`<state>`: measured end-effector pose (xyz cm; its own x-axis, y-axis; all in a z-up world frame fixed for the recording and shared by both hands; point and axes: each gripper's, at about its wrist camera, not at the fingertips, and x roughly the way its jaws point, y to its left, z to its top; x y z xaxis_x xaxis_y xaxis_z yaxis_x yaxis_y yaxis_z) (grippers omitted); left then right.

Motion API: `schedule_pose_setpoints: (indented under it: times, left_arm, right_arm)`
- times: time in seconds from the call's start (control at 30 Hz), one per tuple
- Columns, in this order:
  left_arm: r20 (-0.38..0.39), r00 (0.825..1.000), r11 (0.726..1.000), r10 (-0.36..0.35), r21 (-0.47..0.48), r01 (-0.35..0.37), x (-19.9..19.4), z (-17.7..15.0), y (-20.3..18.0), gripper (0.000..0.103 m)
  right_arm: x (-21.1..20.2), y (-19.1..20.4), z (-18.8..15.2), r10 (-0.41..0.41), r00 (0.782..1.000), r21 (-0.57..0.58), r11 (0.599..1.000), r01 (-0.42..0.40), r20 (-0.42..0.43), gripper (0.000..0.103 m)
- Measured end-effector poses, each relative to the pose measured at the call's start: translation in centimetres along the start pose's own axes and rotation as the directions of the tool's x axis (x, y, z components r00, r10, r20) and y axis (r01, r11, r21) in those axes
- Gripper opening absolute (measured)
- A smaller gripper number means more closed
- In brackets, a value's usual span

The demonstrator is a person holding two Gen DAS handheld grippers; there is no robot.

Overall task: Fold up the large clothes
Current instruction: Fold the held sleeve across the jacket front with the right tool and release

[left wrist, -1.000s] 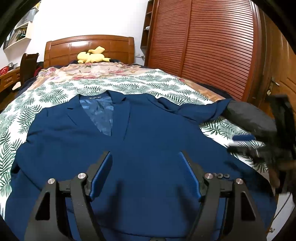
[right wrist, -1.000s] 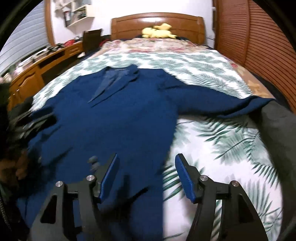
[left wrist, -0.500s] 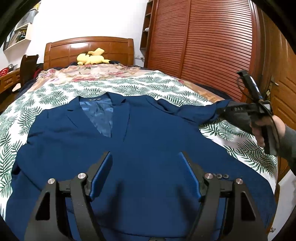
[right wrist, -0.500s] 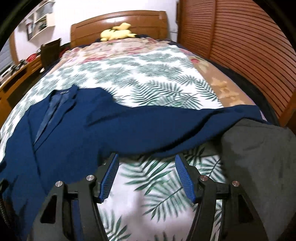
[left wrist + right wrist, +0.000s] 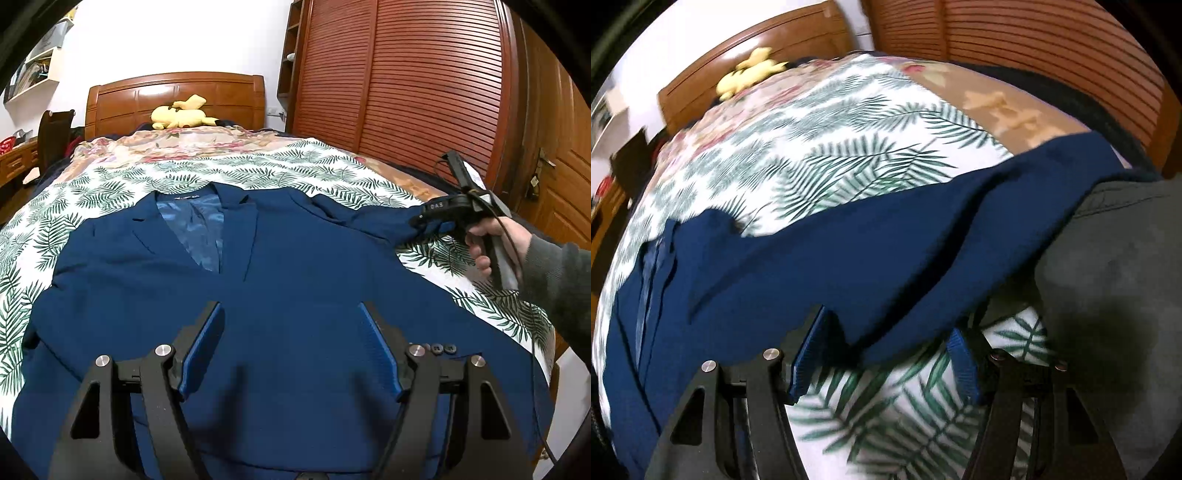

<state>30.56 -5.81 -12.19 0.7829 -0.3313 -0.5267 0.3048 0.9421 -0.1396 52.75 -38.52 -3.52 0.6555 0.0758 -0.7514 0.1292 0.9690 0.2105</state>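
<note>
My left gripper (image 5: 291, 350) hangs with its jaws spread wide and nothing between them, over the lower front of the jacket (image 5: 280, 295), just where it was a second ago. What has changed is on my right. A second ago my right gripper (image 5: 886, 350) was low over the jacket's hem, half a second ago it faced the sleeve (image 5: 886, 251) from a little way off, and now the sleeve's lower edge lies between its spread jaws. They have not closed, so nothing is gripped yet. From the left wrist view I see that gripper at about 3 o'clock, its tip at the sleeve's end. I take this to mean the first fold is about to start: sleeve in over the chest.

The jacket is a dark blue blazer, face up and spread flat on the bed (image 5: 110, 192), collar towards 12 o'clock, lapels open on a lighter blue lining. Three small buttons (image 5: 437, 348) show near its right edge. The sleeve stretches out towards 2 o'clock, its cuff against a grey garment (image 5: 1108, 258) at the bed's edge. Farther off lie a yellow plush toy (image 5: 181, 115) and the wooden headboard (image 5: 177, 96).
</note>
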Motion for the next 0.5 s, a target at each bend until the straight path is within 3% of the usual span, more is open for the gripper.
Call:
schedule_pose_setpoints:
  times: [0.1,0.13,0.23,0.33,0.5]
  left_arm:
    - [0.0,1.0,1.0,0.0,0.001,0.0,-0.1,0.0,0.0,0.074]
    - [0.001,1.0,1.0,-0.001,0.001,0.001,-0.1,0.0,0.0,0.074]
    - [-0.001,1.0,1.0,-0.003,-0.001,0.003,-0.1,0.0,0.1,0.074]
    - [-0.003,1.0,1.0,-0.003,0.001,0.003,0.0,0.0,0.1,0.074]
    - [-0.006,1.0,1.0,0.001,0.002,-0.001,0.0,0.0,0.0,0.074]
  right_arm:
    - [0.3,1.0,0.4,-0.015,1.0,-0.042,0.999,0.015,0.005,0.012]
    - [-0.1,1.8,0.5,-0.03,0.999,-0.077,0.996,0.033,0.031,0.008]
    - [-3.1,4.4,0.5,-0.029,0.99,-0.167,0.985,0.051,0.136,0.006]
    - [-7.0,7.5,0.1,0.073,0.974,-0.268,0.963,-0.013,0.213,0.006]
    - [-11.8,13.7,-3.5,0.258,0.947,-0.454,0.879,-0.148,0.191,0.006]
